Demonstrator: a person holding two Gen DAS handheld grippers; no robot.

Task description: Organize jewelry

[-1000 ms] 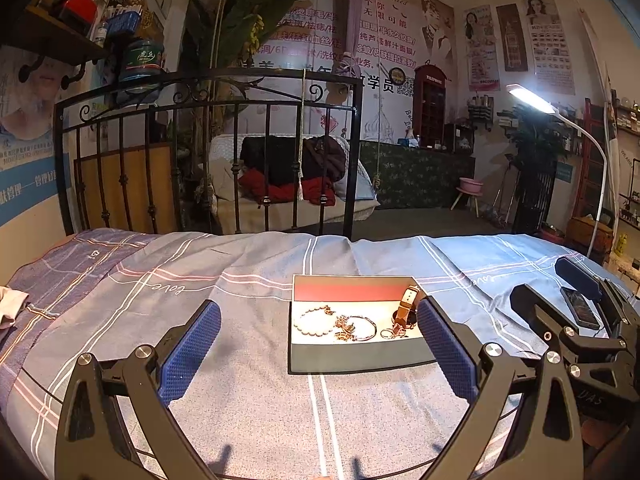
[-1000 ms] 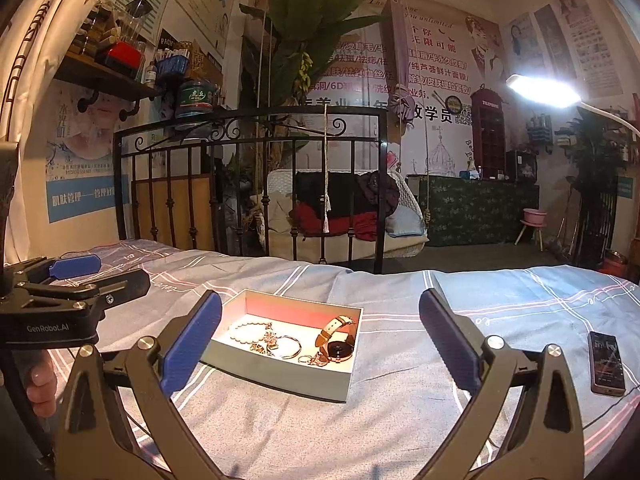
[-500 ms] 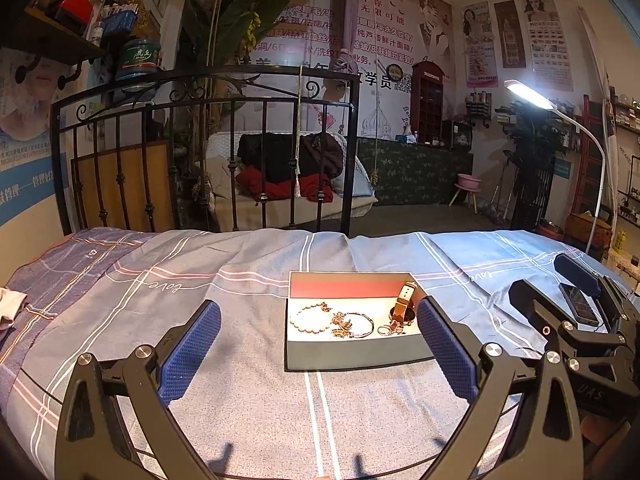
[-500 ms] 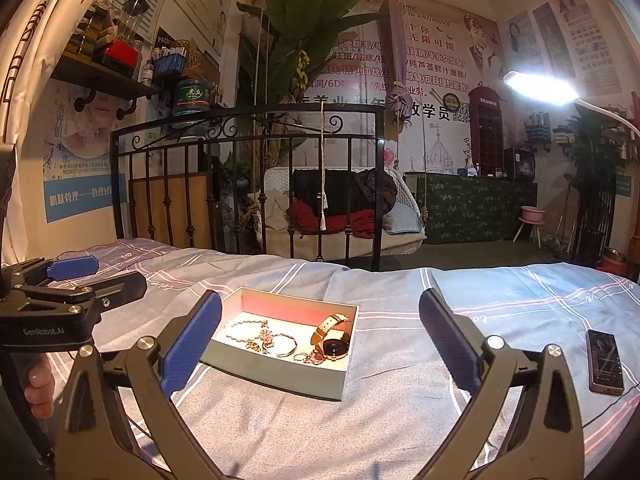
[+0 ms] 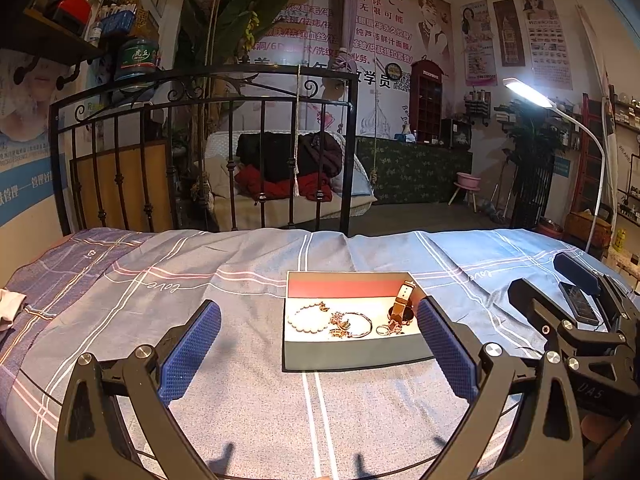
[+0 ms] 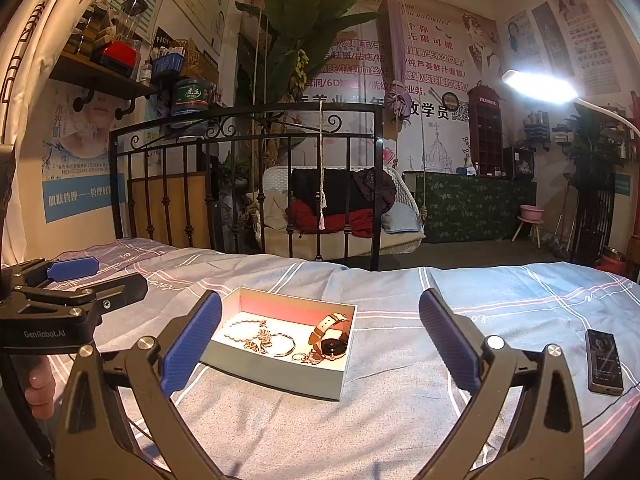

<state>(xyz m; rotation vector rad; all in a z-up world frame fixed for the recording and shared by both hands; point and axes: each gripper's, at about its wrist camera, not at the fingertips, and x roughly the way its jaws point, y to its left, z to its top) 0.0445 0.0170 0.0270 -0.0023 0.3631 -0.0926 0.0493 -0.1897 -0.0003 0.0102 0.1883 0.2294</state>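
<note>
A shallow grey box point(image 5: 352, 354) point(image 6: 280, 376) with a white floor and red inner wall lies on the striped bedspread. Inside it are a white bead bracelet point(image 5: 306, 320) point(image 6: 240, 328), a thin bangle point(image 5: 358, 325) point(image 6: 285, 345) with small gold charms, a brown-strap watch point(image 5: 401, 306) point(image 6: 330, 338) and small rings point(image 6: 300, 357). My left gripper point(image 5: 318, 344) hovers open just short of the box, nothing between its blue pads. My right gripper point(image 6: 320, 342) is open too, facing the box from the right, empty.
A dark phone point(image 6: 604, 362) point(image 5: 578, 306) lies on the bedspread to the right of the box. A black iron bed rail point(image 5: 208, 152) runs along the far edge. A hand point(image 6: 38, 384) holds the left gripper's handle. A white cloth point(image 5: 10, 306) lies at the far left.
Both views have tilted slightly, so the box sits a little lower and nearer in frame. Both grippers stay open; the jewelry has not moved.
</note>
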